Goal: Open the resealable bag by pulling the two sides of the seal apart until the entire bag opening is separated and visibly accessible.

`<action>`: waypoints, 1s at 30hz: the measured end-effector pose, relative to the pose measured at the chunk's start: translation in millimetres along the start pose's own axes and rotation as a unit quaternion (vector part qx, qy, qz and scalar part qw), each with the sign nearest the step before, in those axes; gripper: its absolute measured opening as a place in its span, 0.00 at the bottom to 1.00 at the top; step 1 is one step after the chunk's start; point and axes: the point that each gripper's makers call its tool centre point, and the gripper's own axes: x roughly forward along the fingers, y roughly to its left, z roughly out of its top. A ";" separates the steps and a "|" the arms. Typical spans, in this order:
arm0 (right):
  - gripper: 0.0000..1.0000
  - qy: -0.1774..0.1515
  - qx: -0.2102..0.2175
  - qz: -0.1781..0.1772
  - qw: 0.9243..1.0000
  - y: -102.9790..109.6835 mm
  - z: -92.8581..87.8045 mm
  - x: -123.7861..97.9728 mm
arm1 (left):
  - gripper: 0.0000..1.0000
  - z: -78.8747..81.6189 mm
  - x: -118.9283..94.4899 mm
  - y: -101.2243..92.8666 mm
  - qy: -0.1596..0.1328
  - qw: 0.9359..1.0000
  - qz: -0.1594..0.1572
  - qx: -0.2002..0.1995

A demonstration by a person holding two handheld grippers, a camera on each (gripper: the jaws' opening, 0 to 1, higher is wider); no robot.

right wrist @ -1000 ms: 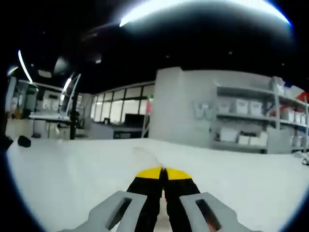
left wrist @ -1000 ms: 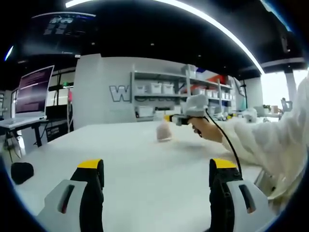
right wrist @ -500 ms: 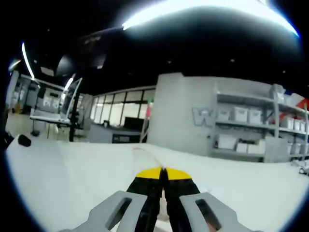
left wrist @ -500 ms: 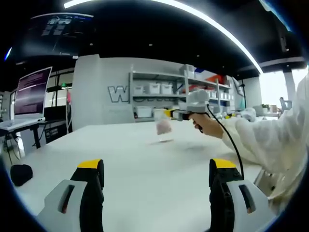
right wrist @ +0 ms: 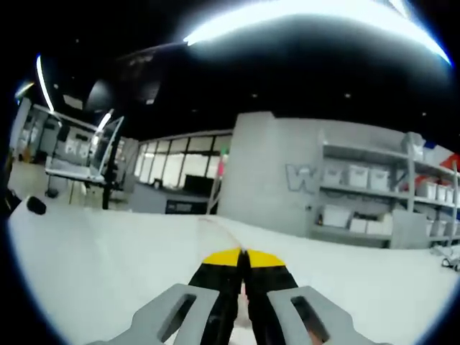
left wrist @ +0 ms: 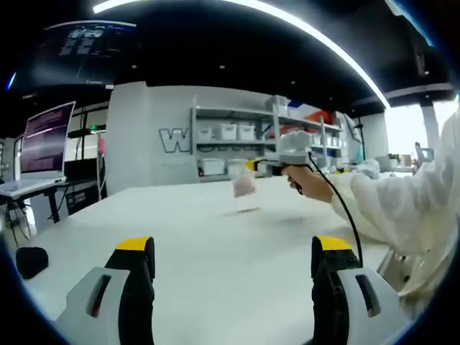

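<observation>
— While the left hand-held gripper [left wrist: 230, 269] waits low over the white table [left wrist: 215, 244], its yellow-tipped jaws spread wide with nothing between them, where is the bag?

— Up at about 12 o'clock in the left gripper view: a small clear bag [left wrist: 244, 187] with something pinkish inside hangs above the table, its top edge at the tips of the right hand-held gripper [left wrist: 253, 166], which a hand [left wrist: 309, 183] in a white sleeve [left wrist: 402, 208] brings in from 2 o'clock.

— And that right hand-held gripper itself?

— Seen along its own jaws in the right gripper view, the right hand-held gripper [right wrist: 242, 253] is pressed closed, a thin strip of the bag's clear plastic [right wrist: 219, 228] running forward from the tips.

— Anything else around?

— Shelves [left wrist: 244, 136] of white bins at the back wall, a monitor [left wrist: 47, 140] at 9 o'clock, a dark object [left wrist: 30, 260] on the table at 8 o'clock.
</observation>
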 end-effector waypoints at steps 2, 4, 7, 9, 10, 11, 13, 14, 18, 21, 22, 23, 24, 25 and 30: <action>0.00 -0.001 -0.001 0.000 1.000 -0.3 0.7 -1.0 | 0.89 1.1 -0.2 -1.2 0.000 1.000 0.000 0.002; 0.00 -0.002 0.000 0.000 1.000 -1.4 2.3 -2.6 | 0.89 2.4 -0.5 -2.2 0.000 1.000 -0.001 0.004; 0.00 -0.005 0.001 -0.001 1.000 -3.0 5.2 -5.0 | 0.89 3.9 -0.9 -3.1 0.000 1.000 -0.002 0.006; 0.00 -0.006 -0.001 -0.002 1.000 -4.5 7.1 -7.0 | 0.89 4.8 -0.8 -3.5 -0.001 1.000 -0.001 0.007; 0.00 -0.007 0.000 -0.002 1.000 -5.4 8.1 -8.2 | 0.89 5.2 -0.7 -3.9 -0.001 1.000 -0.002 0.007; 0.00 -0.009 0.001 -0.002 1.000 -6.4 8.8 -9.2 | 0.89 5.2 -0.3 -4.7 -0.001 1.000 -0.002 0.007; 0.00 -0.010 0.000 -0.004 1.000 -8.1 9.4 -10.2 | 0.89 4.4 0.9 -6.3 0.000 1.000 -0.004 0.008; 0.00 -0.010 0.001 -0.004 1.000 -8.6 9.4 -10.7 | 0.89 3.9 1.4 -7.1 0.001 1.000 -0.005 0.008; 0.00 -0.010 0.003 -0.007 1.000 -12.1 8.5 -11.5 | 0.89 2.2 2.3 -9.9 0.004 1.000 -0.010 0.010; 0.00 -0.010 0.004 -0.009 1.000 -14.1 8.0 -13.0 | 0.89 2.4 2.9 -9.6 0.005 1.000 -0.009 0.009; 0.00 -0.010 0.005 -0.009 1.000 -14.7 8.0 -12.8 | 0.89 3.0 2.9 -9.9 0.003 1.000 -0.009 0.009; 0.00 -0.010 0.005 -0.008 1.000 -14.9 8.2 -12.9 | 0.89 3.3 2.9 -10.6 0.003 1.000 -0.010 0.008; 0.00 -0.011 0.005 -0.008 1.000 -14.7 8.7 -13.5 | 0.89 3.2 2.8 -11.3 0.003 1.000 -0.010 0.009; 0.00 -0.011 0.004 -0.009 1.000 -14.5 9.1 -13.9 | 0.89 3.0 2.8 -11.8 0.004 1.000 -0.011 0.010; 0.00 -0.010 0.004 -0.006 1.000 -13.0 8.5 -13.8 | 0.89 0.8 2.8 -12.5 0.007 1.000 -0.012 0.007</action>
